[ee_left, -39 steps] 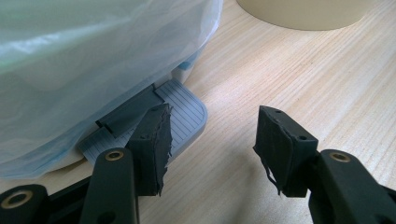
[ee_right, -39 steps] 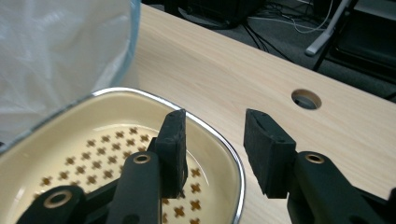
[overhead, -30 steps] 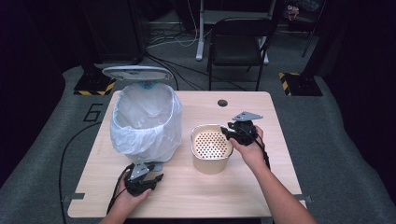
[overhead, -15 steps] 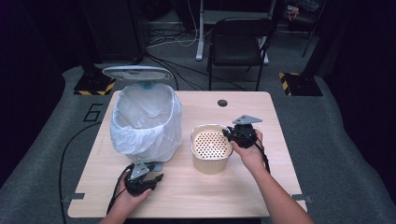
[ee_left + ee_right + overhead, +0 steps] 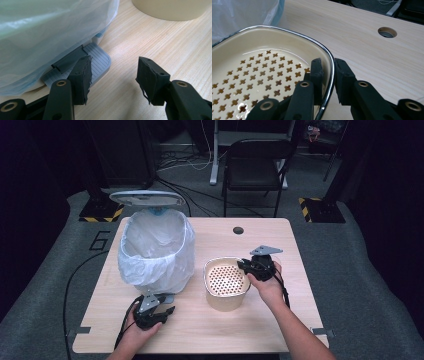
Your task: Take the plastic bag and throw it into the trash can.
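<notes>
Right gripper clamped on the bowl rim, left parked on the bin pedal.

Your right gripper has just closed, one jaw inside and one outside the rim of the one perforated cream bowl, mid-table, likely for lifting. Your left gripper has jaws apart, gripping nothing, one resting on the grey foot pedal, presumably holding the lid of the one bagged bin up.

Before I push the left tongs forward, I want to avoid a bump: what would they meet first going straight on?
Most likely the bin's grey pedal: one jaw of the left tongs already overlaps it. Behind it sits the bagged bin. Depth is unclear.
</notes>
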### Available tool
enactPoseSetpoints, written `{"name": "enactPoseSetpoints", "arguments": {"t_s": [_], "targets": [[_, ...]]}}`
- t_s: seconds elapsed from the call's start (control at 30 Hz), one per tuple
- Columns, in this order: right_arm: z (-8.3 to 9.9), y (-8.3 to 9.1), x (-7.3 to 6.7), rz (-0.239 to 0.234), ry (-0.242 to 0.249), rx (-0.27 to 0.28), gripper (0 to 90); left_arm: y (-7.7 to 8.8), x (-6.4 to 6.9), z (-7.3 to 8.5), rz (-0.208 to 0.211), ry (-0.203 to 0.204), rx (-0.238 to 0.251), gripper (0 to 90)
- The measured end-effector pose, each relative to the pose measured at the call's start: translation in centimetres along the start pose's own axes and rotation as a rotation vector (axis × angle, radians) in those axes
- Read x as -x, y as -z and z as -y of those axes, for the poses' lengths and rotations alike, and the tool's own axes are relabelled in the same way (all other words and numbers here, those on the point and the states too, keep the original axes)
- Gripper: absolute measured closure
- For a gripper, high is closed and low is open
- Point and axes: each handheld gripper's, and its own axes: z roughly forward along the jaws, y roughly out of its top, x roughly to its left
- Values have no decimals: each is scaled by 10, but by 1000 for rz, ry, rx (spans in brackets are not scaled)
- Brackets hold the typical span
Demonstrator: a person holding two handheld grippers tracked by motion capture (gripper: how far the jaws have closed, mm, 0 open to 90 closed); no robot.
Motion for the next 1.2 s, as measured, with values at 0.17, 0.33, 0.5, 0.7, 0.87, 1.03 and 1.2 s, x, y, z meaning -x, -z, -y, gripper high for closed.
{"name": "enactPoseSetpoints", "arguments": {"t_s": [0.17,0.33,0.5,0.7,0.87,1.03,1.2], "targets": [[5,9,-4,-3,7,-8,779,0,0,0,5,1,-5,457],[11,18,-9,13,-2,-10,779,0,0,0,0,-2,1,458],[17,29,-17,27,-6,-3,782,0,0,0,-1,-2,1,458],[22,35,-22,33,-13,-4,782,0,0,0,-3,-3,2,457],[25,36,-24,34,-26,-12,778,0,0,0,-3,-2,2,457],[25,40,-24,37,-22,7,675,0,0,0,-4,-2,2,457],[21,49,-18,29,-32,40,601,0,0,0,-5,-2,1,457]]}}
